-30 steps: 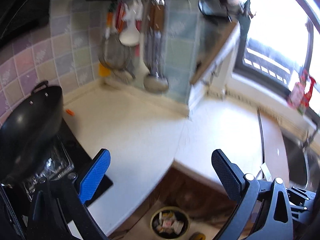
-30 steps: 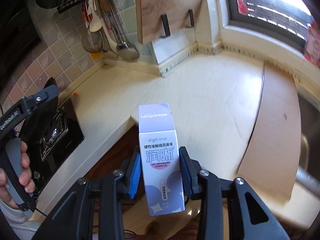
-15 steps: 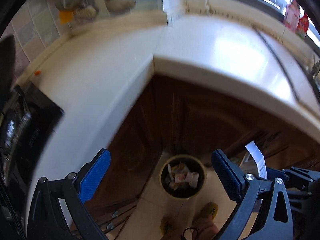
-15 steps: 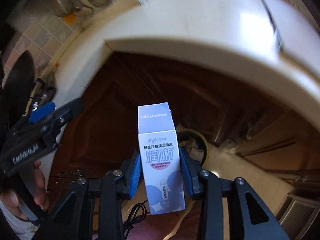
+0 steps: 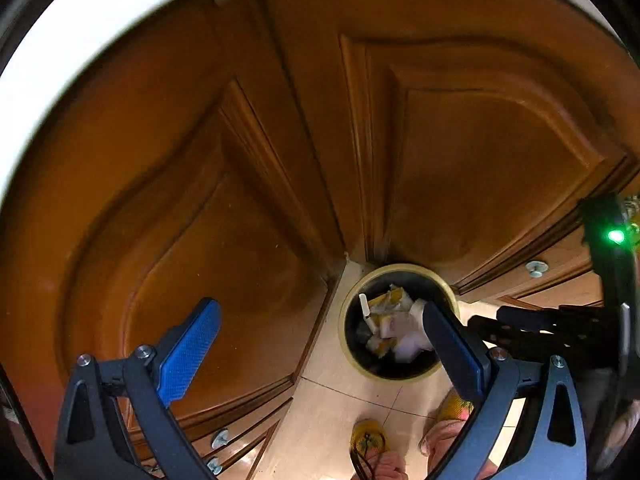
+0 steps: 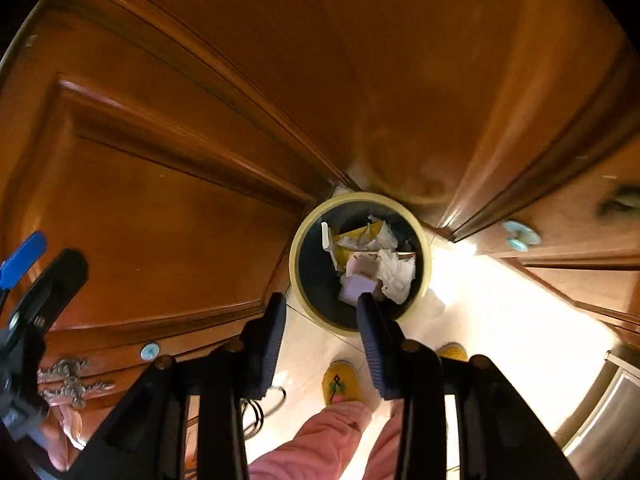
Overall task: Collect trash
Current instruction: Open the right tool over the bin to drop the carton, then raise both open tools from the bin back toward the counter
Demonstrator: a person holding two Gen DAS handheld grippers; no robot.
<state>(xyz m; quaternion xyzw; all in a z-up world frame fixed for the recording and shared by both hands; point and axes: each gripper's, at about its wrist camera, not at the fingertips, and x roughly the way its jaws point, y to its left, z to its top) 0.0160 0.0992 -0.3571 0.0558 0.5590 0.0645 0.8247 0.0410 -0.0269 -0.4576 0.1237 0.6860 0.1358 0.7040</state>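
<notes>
The bin [image 6: 360, 262] sits just beyond the right gripper [image 6: 320, 320] jaws. Both the right and left gripper [image 5: 320, 340] jaws gape, empty.

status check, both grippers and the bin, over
Left gripper open, empty. Right gripper open, empty, above the trash bin. Box lies in the bin among paper scraps. Nothing in the way.

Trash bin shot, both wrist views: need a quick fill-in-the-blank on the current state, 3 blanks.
1. The right hand-held gripper is open and holds ____.
2. The trash bin stands on the floor, in the corner where two wooden ____ doors meet.
3. The left hand-held gripper has ____ pads on its fingers.

Missing words: nothing; cabinet; blue
</notes>
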